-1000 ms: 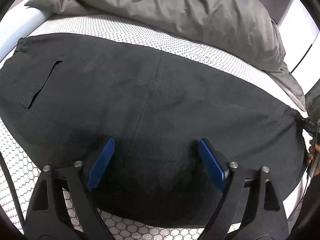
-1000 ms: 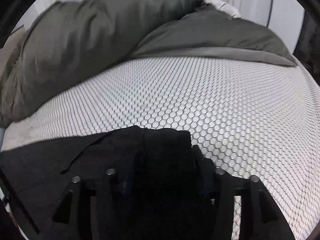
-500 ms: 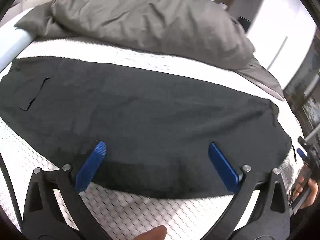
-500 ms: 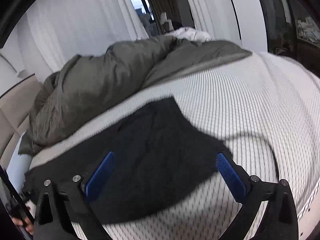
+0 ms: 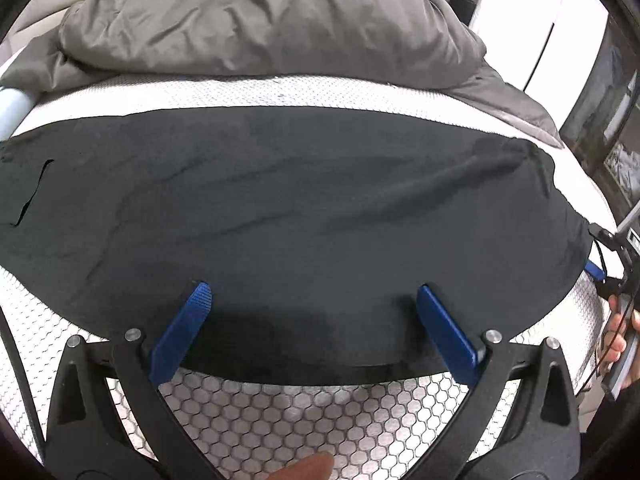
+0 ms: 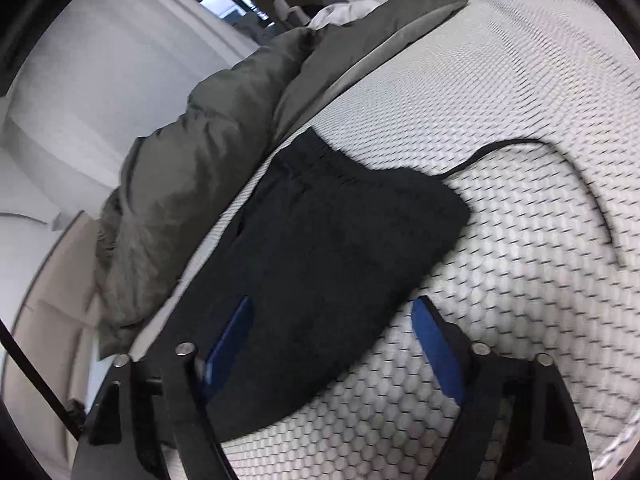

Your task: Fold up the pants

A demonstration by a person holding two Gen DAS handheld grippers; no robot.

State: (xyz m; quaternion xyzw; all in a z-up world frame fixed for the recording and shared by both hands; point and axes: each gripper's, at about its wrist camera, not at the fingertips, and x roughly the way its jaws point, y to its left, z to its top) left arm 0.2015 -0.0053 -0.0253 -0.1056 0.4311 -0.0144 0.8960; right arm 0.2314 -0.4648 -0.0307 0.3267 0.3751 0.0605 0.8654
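Pants (image 5: 304, 208), black, lie flat in a long strip across the white honeycomb-patterned mattress (image 5: 304, 412), a pocket slit showing near their left end. No brand, label or writing can be read anywhere. The left gripper (image 5: 312, 300) hangs over the near edge of the fabric with its blue fingers (image 5: 182, 332) spread wide, holding nothing. The right gripper (image 6: 332, 320) stands over the other end, fingers likewise apart. A grey duvet (image 5: 260, 20) is bunched beyond the pants, and a thin black cable (image 6: 560, 152) trails over the mattress.
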